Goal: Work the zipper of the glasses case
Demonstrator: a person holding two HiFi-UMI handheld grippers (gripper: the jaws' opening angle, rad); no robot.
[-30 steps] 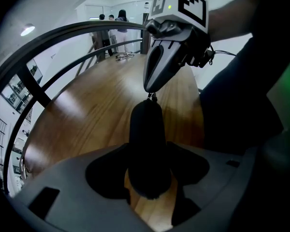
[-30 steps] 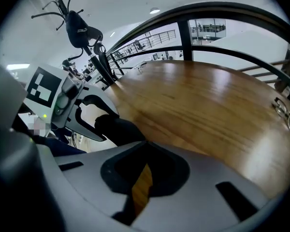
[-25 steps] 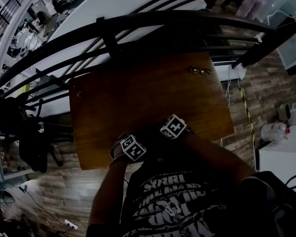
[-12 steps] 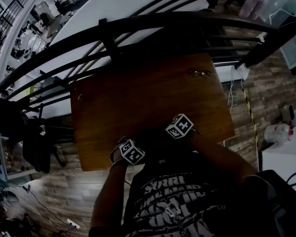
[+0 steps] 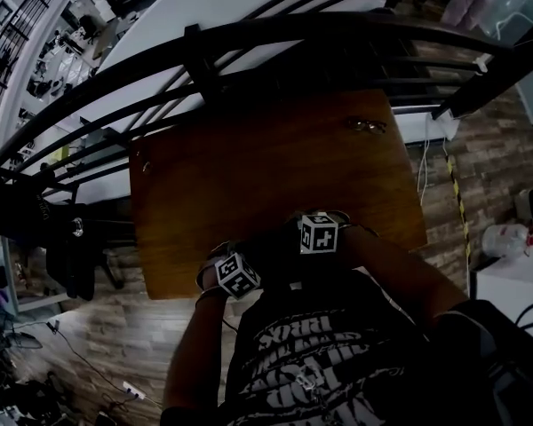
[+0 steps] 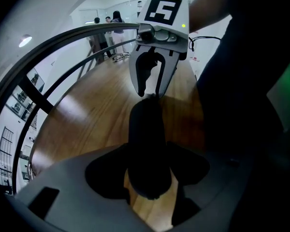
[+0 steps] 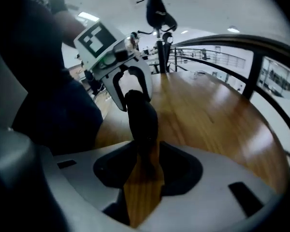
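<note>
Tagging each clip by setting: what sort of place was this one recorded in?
Probably a mezzanine or upper walkway in an open office or lab. A wooden table stands against a curved black railing, beyond which a lower floor with desks and chairs shows. People stand near the railing.

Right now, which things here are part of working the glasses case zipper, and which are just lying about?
In the job: glasses case; left gripper clamped on it; right gripper, jaws just opening around its other end.
Just lying about: small metal item at the far corner of the table; black railing beyond.
</note>
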